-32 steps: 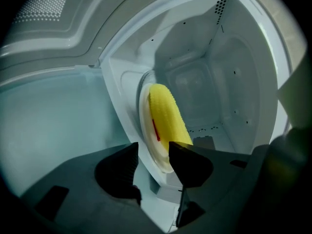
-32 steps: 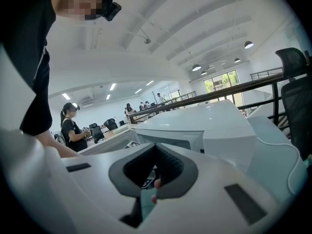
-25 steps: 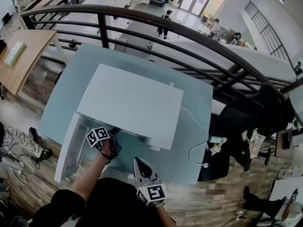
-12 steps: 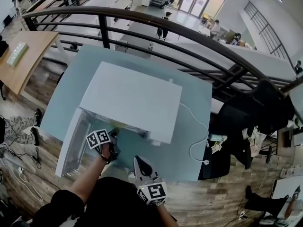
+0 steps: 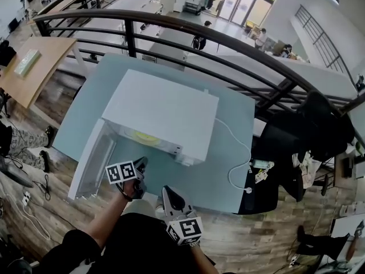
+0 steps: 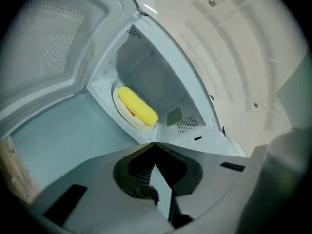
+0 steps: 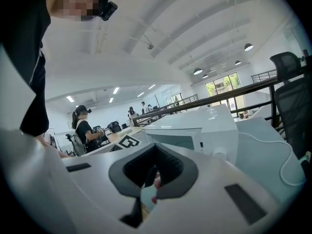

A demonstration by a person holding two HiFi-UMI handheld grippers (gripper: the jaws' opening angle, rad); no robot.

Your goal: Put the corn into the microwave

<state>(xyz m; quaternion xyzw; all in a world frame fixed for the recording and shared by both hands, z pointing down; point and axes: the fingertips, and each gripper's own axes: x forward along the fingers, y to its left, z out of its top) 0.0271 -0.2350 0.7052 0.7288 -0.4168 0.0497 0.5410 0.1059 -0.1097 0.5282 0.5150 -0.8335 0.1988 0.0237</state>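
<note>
Risking a bump of the shut, empty left tool (image 6: 155, 145) against the open door (image 5: 91, 165) of the white boxy microwave (image 5: 165, 110).

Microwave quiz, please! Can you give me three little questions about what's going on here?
1. True or false: the corn lies inside the microwave.
2. Pick one: the microwave's door is A) swung open, B) closed, C) missing.
3. Fill the gap: the left gripper has its jaws together and holds ____.

Key: 1 true; 2 A; 3 nothing.
</note>
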